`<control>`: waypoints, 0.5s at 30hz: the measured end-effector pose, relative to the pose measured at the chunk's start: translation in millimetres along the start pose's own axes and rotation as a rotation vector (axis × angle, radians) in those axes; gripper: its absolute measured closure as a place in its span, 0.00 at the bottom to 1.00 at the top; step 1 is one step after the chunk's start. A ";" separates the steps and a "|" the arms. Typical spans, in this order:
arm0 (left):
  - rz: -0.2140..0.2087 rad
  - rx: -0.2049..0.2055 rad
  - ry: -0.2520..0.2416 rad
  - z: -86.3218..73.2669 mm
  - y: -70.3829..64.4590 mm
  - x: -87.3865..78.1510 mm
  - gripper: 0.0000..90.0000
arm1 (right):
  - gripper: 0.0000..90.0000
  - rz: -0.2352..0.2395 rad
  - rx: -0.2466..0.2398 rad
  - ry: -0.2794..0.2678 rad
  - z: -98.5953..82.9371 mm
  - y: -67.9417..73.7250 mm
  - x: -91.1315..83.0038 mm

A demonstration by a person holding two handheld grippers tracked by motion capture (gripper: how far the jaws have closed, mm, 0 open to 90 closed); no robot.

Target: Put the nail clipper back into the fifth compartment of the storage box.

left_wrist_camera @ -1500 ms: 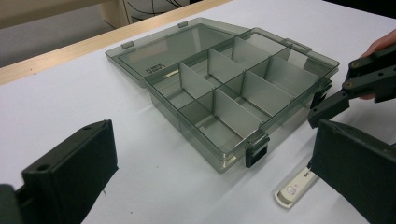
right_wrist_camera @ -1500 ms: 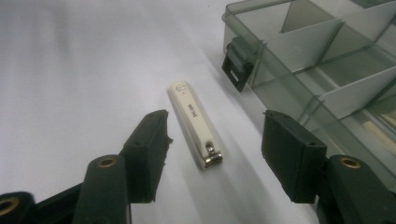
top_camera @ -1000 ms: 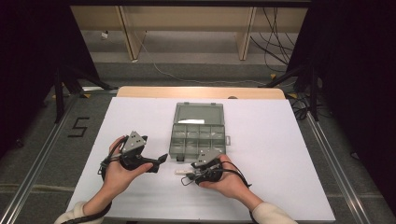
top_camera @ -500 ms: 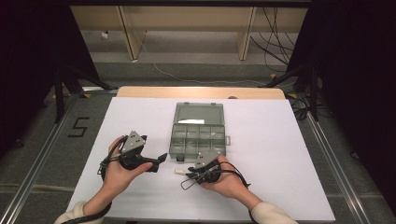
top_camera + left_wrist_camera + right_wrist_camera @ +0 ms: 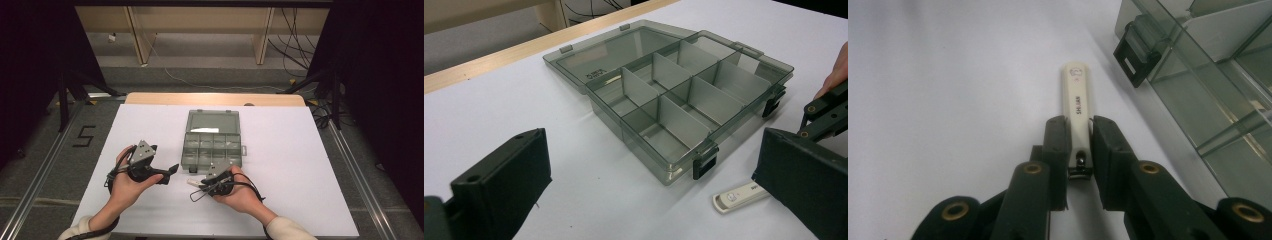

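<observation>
A clear grey compartment box (image 5: 213,141) lies open on the white table, its lid (image 5: 616,50) folded back and its cells (image 5: 674,95) bare. A white nail clipper (image 5: 1075,97) rests on the table just off the box's near left corner latch (image 5: 1133,47). My right gripper (image 5: 1079,130) is shut on the clipper's rear end, one jaw on each side; in the high view this gripper (image 5: 200,184) points left. My left gripper (image 5: 649,190) is held open and wide, aimed at the box, with nothing between its jaws. The clipper (image 5: 739,196) lies beside its right jaw.
The white tabletop (image 5: 310,165) has wide free room right of the box and along the front. A wooden strip (image 5: 215,98) runs along the table's far edge. The floor at the left carries a "5" mark (image 5: 84,136).
My right gripper has edged slightly left and toward the front of the table. The left gripper and the box have stayed put.
</observation>
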State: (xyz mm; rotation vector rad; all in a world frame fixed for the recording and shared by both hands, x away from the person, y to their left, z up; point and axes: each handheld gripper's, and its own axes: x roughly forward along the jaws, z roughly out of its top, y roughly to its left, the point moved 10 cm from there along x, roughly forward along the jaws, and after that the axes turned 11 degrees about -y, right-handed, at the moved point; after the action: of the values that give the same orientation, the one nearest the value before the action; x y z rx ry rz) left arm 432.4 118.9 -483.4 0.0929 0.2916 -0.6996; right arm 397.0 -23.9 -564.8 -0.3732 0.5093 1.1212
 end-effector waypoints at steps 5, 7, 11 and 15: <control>-0.001 0.003 -0.001 0.2 0.0 -0.3 0.01 | 0.86 -0.003 0.036 0.000 0.4 -0.4 -0.6; 0.000 0.002 -0.001 0.3 0.1 -0.4 0.01 | 0.86 -0.011 0.046 -0.011 1.5 -0.5 0.0; 0.000 0.001 0.000 0.2 -0.1 -0.3 0.01 | 0.86 -0.010 0.050 -0.017 5.3 -0.4 -2.7; 0.001 0.002 -0.004 0.7 -0.9 -0.3 0.01 | 0.87 -0.015 0.056 -0.030 11.1 -0.6 -6.4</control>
State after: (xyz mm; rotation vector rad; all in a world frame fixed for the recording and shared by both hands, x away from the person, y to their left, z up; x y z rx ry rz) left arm 431.8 118.3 -482.7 0.0940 0.2872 -0.6993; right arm 397.6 -23.2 -552.0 -0.3099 0.5095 1.0946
